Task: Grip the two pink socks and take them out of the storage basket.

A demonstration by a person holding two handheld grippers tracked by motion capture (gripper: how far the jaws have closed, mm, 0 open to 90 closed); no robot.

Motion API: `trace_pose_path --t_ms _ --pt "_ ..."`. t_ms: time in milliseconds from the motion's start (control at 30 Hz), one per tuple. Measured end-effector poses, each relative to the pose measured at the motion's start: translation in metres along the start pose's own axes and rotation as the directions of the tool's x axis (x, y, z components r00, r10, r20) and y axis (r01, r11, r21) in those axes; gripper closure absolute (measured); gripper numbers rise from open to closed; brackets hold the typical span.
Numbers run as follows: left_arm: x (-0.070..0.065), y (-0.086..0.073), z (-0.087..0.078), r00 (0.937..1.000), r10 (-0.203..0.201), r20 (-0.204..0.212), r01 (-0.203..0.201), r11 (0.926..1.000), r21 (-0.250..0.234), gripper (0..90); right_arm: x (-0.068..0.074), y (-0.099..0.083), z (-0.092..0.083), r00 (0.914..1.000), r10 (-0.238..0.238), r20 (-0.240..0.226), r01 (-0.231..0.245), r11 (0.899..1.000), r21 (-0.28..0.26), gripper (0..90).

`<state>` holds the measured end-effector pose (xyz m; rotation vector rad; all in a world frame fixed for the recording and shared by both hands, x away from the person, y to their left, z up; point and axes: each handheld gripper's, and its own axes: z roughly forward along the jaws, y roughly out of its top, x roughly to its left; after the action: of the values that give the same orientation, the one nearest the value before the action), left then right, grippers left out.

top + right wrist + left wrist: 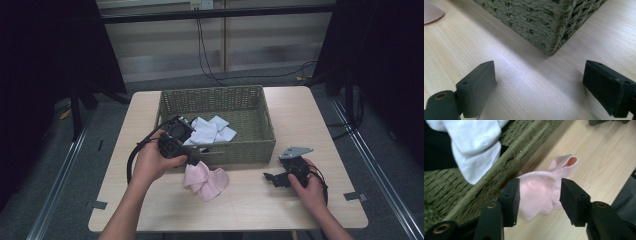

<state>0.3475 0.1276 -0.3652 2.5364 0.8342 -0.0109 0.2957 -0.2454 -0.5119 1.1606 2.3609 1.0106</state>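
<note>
Pink sock [206, 182] lies crumpled on the table [150, 210] in the high view, just in front of the woven basket [215, 100], against its near wall. The left gripper [192, 159] hangs over that wall just above the sock, and the white cloth [212, 131] lies inside the basket. The right gripper [272, 177] rests on the table off the basket's near right corner, well apart from the sock.

In the left gripper view, the sock sits between the black jaws, which stand apart; the left pad seems to touch the fabric while the right one is clear of it. An open cuff faces away from the basket.

In the right gripper view, the jaws stand wide apart over bare table, nothing between them, with the basket's corner straight ahead and an edge of the sock at the top left.
</note>
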Motion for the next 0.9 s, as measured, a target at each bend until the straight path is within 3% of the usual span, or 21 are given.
trace_pose_path --t_ms 367,667,900 --pt "0.011 -0.039 0.006 0.9995 -0.001 -0.030 -0.001 0.9982 -0.061 42.8 0.001 0.000 0.000 0.9999 0.010 0.000 -0.010 1.000 0.004 10.6" --pt "0.015 -0.054 0.015 0.9994 0.003 -0.034 -0.005 0.9981 -0.062 37.5 0.001 0.000 0.000 0.9999 0.011 -0.002 -0.011 1.000 0.004 10.6" --pt "0.022 -0.070 0.026 0.9991 -0.017 -0.039 0.015 0.9982 -0.059 33.5 0.001 0.000 0.000 0.9999 0.011 -0.001 -0.011 1.000 0.004 10.6"
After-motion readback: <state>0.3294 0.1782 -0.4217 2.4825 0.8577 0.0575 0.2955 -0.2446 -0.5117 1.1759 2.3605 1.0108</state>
